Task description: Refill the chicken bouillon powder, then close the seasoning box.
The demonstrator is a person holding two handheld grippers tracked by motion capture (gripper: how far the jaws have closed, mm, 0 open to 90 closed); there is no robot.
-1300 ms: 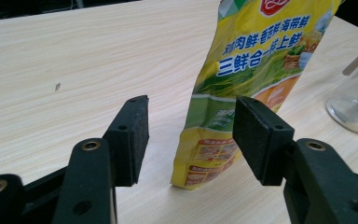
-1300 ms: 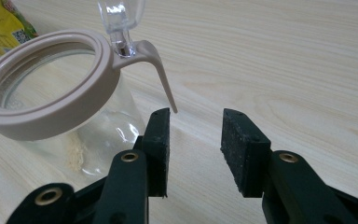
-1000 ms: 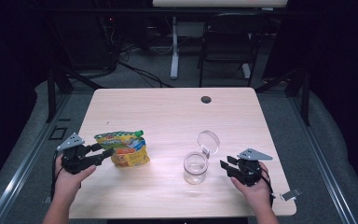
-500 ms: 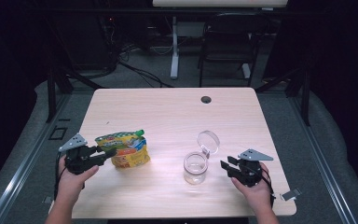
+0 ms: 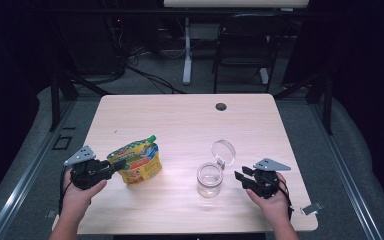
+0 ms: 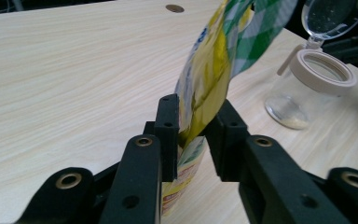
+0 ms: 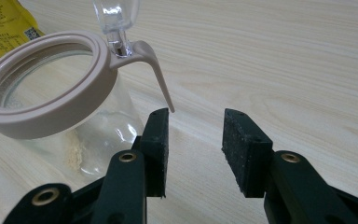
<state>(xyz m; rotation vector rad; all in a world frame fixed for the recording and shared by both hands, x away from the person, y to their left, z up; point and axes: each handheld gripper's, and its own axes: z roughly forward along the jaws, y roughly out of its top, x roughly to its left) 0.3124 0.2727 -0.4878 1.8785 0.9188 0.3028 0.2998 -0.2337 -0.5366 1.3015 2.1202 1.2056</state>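
Over the last second my left gripper [image 5: 114, 166] had drawn back slightly toward my edge of the table [image 5: 190, 120], its jaws clamped on the lower corner of the yellow-and-green spouted pouch [image 5: 136, 162], which leaned with it while its base stayed on the wood; I judged the pouch secured and ready to be lifted toward the jar. My right gripper [image 7: 193, 140] had not moved, its jaws spread and empty just beside the glass jar [image 5: 210, 179]. The jar stood with its hinged clear lid [image 5: 223, 151] flipped up, holding a thin layer of pale powder [image 6: 286, 120] on its bottom.
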